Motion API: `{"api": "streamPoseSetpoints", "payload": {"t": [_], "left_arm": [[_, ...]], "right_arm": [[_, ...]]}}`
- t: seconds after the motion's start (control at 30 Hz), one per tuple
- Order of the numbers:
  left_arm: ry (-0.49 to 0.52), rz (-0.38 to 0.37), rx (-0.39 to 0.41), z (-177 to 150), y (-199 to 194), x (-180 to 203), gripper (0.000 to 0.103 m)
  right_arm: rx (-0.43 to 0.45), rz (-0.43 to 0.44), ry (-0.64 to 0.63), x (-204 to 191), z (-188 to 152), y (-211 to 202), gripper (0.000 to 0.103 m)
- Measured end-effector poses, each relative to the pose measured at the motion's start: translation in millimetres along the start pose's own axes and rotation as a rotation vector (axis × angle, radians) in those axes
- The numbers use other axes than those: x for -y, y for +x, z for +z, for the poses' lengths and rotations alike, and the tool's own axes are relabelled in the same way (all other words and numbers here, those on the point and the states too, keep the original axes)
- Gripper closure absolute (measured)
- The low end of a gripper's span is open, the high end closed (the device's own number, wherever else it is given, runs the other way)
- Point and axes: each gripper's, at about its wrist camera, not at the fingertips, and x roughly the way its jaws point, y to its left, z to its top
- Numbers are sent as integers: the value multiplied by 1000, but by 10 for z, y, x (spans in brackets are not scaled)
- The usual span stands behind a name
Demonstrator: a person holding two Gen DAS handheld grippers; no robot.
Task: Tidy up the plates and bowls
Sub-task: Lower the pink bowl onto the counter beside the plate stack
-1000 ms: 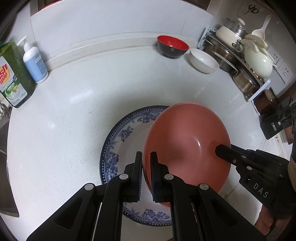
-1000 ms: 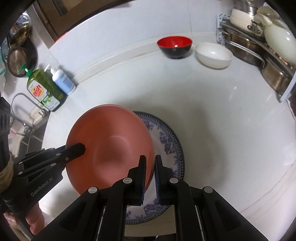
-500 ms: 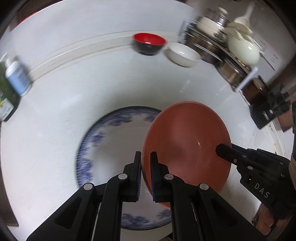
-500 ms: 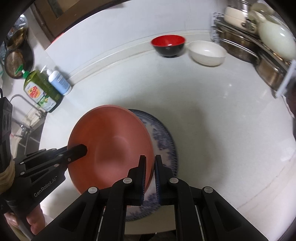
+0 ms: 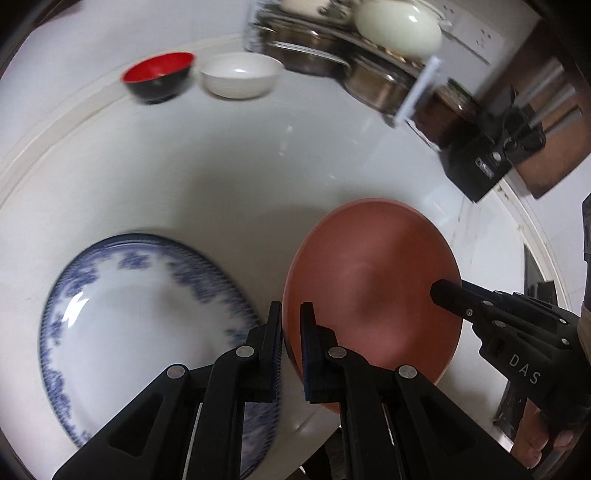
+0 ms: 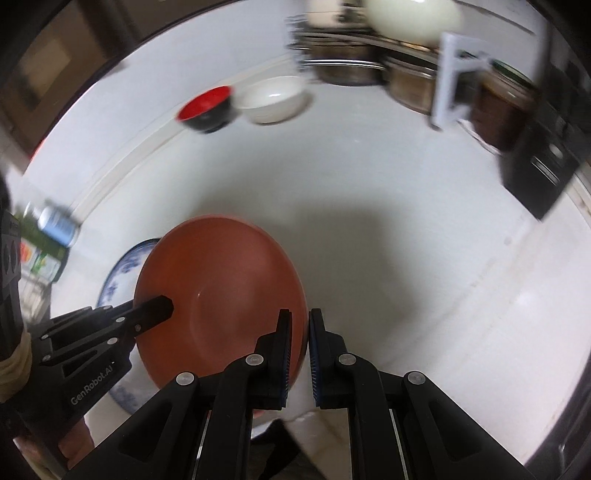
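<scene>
Both grippers clamped on the terracotta plate, one per side. Left gripper has its jaws nearly closed on the plate's left rim, rim edge sits between the blue pads. Right gripper same deal on the opposite rim, jaws narrow, rim pinched between pads. From the left wrist cam the right gripper's finger lies over the plate's right edge; from the right wrist cam the left gripper's finger lies over the plate's left edge. Plate is off the white countertop, roughly level, w/ its shadow on the counter in the right cam. Blue-and-white patterned plate lies flat on the counter just left of the terracotta one; in the right cam it's mostly hidden behind it, only a sliver showing. Far side of counter: red-and-black bowl and white bowl next to each other, can't tell if touching. Right of them a rack w/ steel pots and a pale rounded pot, blurred. Soap bottles at left edge of right cam, blurry. A person's fingers show under the right gripper's handle.
</scene>
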Motion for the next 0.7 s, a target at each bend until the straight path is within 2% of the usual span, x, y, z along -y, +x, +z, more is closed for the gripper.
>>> {"api": "streamPoseSetpoints", "payload": {"t": [0.3,0.57,0.67,0.7], "left_arm": [[42,-15,-61,147,339,219,94],[48,-19,-76,174,429,277,94],[47,-23,-74,186,442,274,90],[47,-17,-71,189,444,270,84]], "right_arm": [[-20,-59,108,486,-22,87,92],[-34,-68,148,686,-13,193,92],[-39,-66,149,690,-23,211,92],[-41,-63,151,699,-32,210,92]]}}
